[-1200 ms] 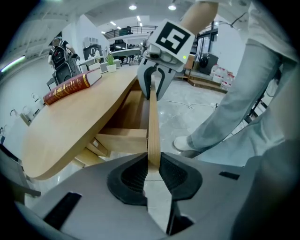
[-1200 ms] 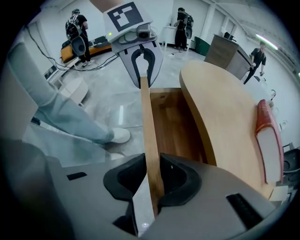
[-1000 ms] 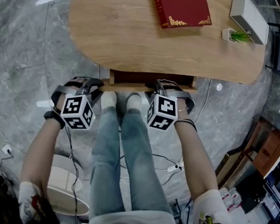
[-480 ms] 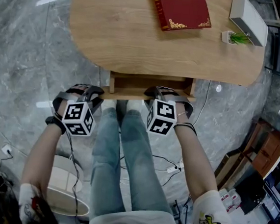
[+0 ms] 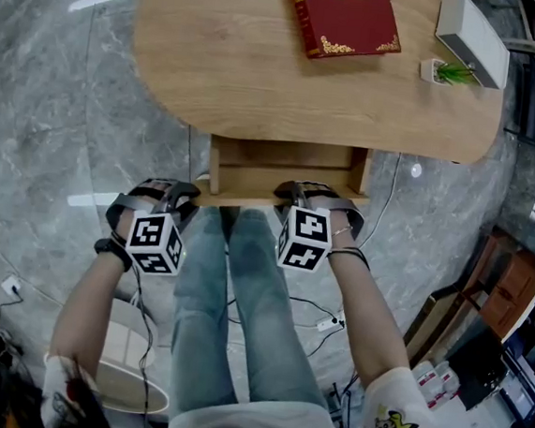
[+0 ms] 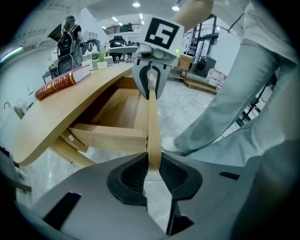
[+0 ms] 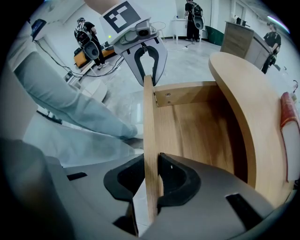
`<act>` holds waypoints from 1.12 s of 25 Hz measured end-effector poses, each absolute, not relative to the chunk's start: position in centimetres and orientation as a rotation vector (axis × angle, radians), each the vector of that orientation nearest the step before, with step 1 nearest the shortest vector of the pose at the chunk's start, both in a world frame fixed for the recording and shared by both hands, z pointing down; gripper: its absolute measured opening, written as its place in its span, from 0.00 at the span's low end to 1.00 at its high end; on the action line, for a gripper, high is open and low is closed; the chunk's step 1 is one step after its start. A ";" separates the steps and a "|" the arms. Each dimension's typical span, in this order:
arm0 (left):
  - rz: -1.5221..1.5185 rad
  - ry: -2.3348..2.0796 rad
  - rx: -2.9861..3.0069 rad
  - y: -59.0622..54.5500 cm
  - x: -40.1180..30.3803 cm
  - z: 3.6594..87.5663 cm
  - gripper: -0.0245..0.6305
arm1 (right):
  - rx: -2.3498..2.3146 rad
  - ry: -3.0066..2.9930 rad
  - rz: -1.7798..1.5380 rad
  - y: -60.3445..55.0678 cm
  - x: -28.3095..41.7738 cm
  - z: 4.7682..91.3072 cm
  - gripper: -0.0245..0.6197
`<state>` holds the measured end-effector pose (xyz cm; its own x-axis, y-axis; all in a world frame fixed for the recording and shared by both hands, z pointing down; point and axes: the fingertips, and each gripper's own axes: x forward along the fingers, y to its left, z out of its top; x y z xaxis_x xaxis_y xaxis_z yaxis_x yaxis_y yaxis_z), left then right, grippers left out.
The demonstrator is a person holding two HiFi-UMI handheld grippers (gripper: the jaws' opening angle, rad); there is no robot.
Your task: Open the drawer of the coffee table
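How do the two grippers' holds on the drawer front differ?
The left gripper holds the drawer front at its left corner; the right gripper, inboard of the right end. In the head view the left gripper shows slightly lower than the right gripper. Both clamp its top edge.

A drawer [image 5: 286, 168] juts from under the counter's [image 5: 216, 62] near edge, above the person's legs [image 5: 240, 300]. The left gripper's [image 5: 192, 192] fingers clamp its front board at the left end, and the right gripper's [image 5: 290, 192] right of middle. On the counter's far right lie a book [image 5: 343, 13], then a plant [image 5: 446, 72] beside a box [image 5: 473, 35].
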<state>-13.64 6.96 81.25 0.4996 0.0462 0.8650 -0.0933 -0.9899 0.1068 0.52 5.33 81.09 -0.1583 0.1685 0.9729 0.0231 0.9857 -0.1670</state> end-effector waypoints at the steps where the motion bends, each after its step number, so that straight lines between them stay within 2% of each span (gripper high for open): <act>1: 1.502 -0.041 2.595 7.3 -13.5 81.2 0.14 | -0.145 -1.725 0.120 5.6 0.7 81.1 0.15; 28: 1.557 0.012 2.530 11.0 -12.7 84.2 0.17 | -0.130 -1.718 0.149 9.4 1.7 84.2 0.18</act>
<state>-12.73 11.03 84.19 0.4549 0.0960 0.8854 -0.0822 -0.9854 0.1491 1.70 9.42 84.16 -0.1518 0.1718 0.9734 0.0012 0.9848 -0.1736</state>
